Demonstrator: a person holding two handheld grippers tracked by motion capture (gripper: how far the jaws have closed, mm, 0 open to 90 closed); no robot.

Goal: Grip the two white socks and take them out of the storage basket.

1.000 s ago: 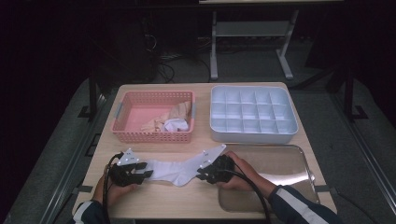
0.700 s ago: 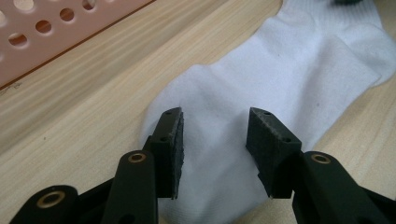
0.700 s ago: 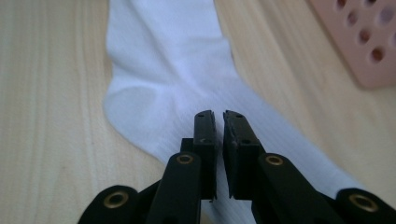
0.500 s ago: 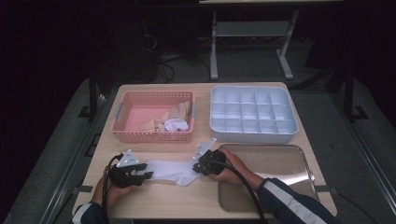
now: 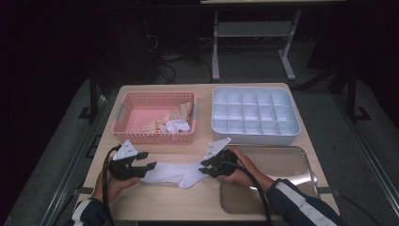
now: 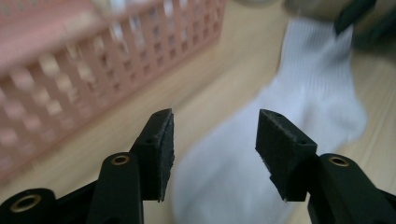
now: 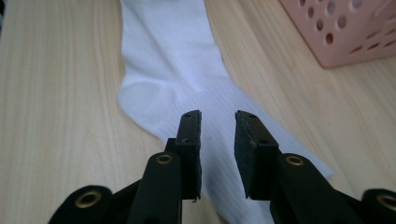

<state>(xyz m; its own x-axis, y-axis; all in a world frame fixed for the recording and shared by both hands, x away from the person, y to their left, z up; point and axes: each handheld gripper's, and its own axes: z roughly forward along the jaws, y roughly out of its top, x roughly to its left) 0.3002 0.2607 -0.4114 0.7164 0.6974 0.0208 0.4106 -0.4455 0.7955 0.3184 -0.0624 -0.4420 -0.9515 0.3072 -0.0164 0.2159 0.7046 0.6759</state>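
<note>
- The left gripper [image 5: 143,165] sits low at the left of the high view, held in the person's left hand [image 5: 112,181], its jaws pointing toward the right one.
- In the left gripper view its jaws stand well apart, having just been opening, with nothing pressed between the pads [image 6: 164,154].
- The right gripper [image 5: 207,168] is held in the right hand [image 5: 237,170], jaws pointing leftward.
- In the right gripper view its jaws stand a narrow gap apart, having just been opening; the pads [image 7: 194,149] press on nothing.
- Both forearms come in from the bottom edge, in dark sleeves [image 5: 296,205] with white stripes.
- A black cable [image 5: 256,188] trails back along the right forearm.
</note>
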